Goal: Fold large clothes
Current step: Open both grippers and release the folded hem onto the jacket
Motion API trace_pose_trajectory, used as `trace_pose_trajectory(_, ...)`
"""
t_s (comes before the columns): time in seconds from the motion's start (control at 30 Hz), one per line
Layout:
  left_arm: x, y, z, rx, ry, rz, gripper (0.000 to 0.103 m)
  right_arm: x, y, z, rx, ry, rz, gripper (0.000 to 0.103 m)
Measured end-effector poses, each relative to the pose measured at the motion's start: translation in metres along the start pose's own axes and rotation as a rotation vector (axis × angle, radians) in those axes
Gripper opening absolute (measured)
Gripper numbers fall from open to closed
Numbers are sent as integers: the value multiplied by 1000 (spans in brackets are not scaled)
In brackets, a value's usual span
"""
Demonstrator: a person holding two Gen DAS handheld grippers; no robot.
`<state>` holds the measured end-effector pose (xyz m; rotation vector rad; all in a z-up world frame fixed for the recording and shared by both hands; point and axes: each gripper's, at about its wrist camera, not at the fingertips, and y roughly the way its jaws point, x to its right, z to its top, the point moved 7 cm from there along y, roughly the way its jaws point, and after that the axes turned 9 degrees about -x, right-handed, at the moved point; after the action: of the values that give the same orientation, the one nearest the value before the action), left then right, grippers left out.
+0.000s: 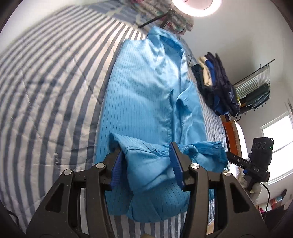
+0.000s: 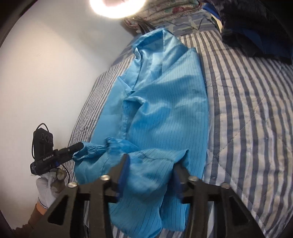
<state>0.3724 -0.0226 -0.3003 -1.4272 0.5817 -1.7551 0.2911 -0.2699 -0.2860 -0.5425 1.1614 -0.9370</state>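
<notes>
A large light-blue pinstriped coat (image 1: pixel 139 95) lies lengthwise on a blue-and-white striped quilt (image 1: pixel 45 87), collar at the far end. It also shows in the right wrist view (image 2: pixel 164 113). My left gripper (image 1: pixel 146 153) has its jaws wide apart around a bunched fold of the coat's near hem, lifted off the bed. My right gripper (image 2: pixel 150 168) also has its jaws apart around bunched hem fabric. A sleeve with an elastic cuff (image 2: pixel 95 148) drapes over the near end. The other gripper (image 2: pixel 55 155) shows at the left, held by a gloved hand.
A stack of folded dark, blue and cream clothes (image 1: pixel 214 80) sits on the quilt's far right side. A floral pillow (image 2: pixel 164 11) lies beyond the collar. A ring light (image 1: pixel 197 7) glows overhead. A white wall (image 2: pixel 45 73) borders the bed. A window (image 1: pixel 278 146) is at the right.
</notes>
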Motion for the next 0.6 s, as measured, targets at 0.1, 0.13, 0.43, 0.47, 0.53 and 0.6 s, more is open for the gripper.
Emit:
trace_pose_trajectory(0.1, 6, -20, -8, 23, 44, 9, 49, -5, -24, -11, 31, -26, -4, 55)
trace_pose_trajectory(0.13, 10, -27, -18, 22, 82, 11, 49, -8, -32, -18, 40, -37, 2, 55)
trace_pose_trajectory(0.43, 26, -28, -116, -142, 301, 27, 49, -31, -25, -96, -71, -205, 27, 35)
trace_pose_trajectory(0.47, 26, -24, -121, -163, 315, 36, 49, -33, -17, -102, -95, -226, 23, 35)
trace_pose_trajectory(0.53, 24, -13, -128, -188, 329, 78, 49, -40, -3, -114, -141, -270, 9, 34)
trace_pose_trajectory(0.6, 22, -4, -130, -206, 317, 77, 46, -43, 9, -120, -173, -299, -1, 34)
